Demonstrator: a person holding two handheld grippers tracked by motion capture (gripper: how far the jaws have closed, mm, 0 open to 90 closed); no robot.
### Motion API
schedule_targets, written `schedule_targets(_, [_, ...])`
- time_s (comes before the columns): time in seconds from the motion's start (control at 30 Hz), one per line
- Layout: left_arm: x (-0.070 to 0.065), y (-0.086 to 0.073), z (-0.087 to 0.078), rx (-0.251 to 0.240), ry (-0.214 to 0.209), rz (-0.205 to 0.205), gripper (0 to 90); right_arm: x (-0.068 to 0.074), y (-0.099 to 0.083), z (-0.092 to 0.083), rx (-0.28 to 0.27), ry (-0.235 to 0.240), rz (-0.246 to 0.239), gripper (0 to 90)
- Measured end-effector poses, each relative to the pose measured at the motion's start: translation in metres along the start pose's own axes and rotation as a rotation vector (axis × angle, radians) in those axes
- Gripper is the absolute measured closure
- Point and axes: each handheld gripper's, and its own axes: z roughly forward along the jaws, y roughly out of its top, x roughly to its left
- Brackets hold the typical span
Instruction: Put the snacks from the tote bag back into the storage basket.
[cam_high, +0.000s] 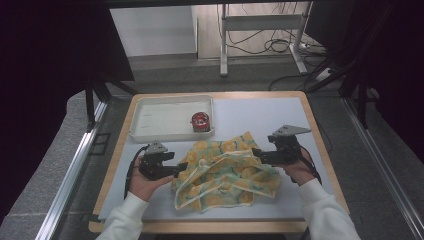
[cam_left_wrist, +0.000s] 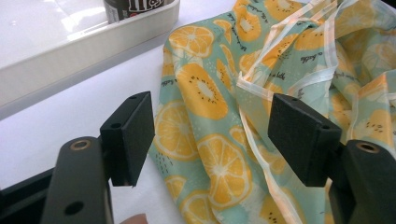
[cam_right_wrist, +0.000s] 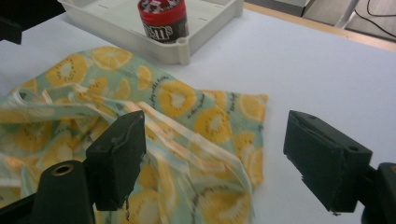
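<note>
A crumpled cloth (cam_high: 226, 170) printed with orange slices on pale green lies in the middle of the white table mat. My left gripper (cam_high: 177, 170) is at the cloth's left edge, open, with the cloth (cam_left_wrist: 219, 121) lying between and beyond its jaws. My right gripper (cam_high: 256, 152) is at the cloth's right side, open, with a folded edge of the cloth (cam_right_wrist: 187, 130) under the gap between its jaws. Nothing is held by either one.
A white tray (cam_high: 150, 117) stands at the back left of the table, with a small red-lidded candy tub (cam_high: 200, 121) in its near right corner. The tub (cam_right_wrist: 162, 19) and the tray (cam_left_wrist: 70, 51) sit just beyond the cloth. Bare mat lies to the right.
</note>
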Motion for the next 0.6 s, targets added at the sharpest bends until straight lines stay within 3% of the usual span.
schedule_targets(0.37, [0.002, 0.000, 0.001, 0.002, 0.002, -0.003, 31.6, -0.005, -0.011, -0.004, -0.021, -0.007, 0.007, 21.4])
schedule_targets(0.6, [0.003, 0.000, 0.003, 0.008, 0.005, 0.002, 31.4, -0.009, -0.014, -0.012, -0.042, -0.039, 0.010, 21.0])
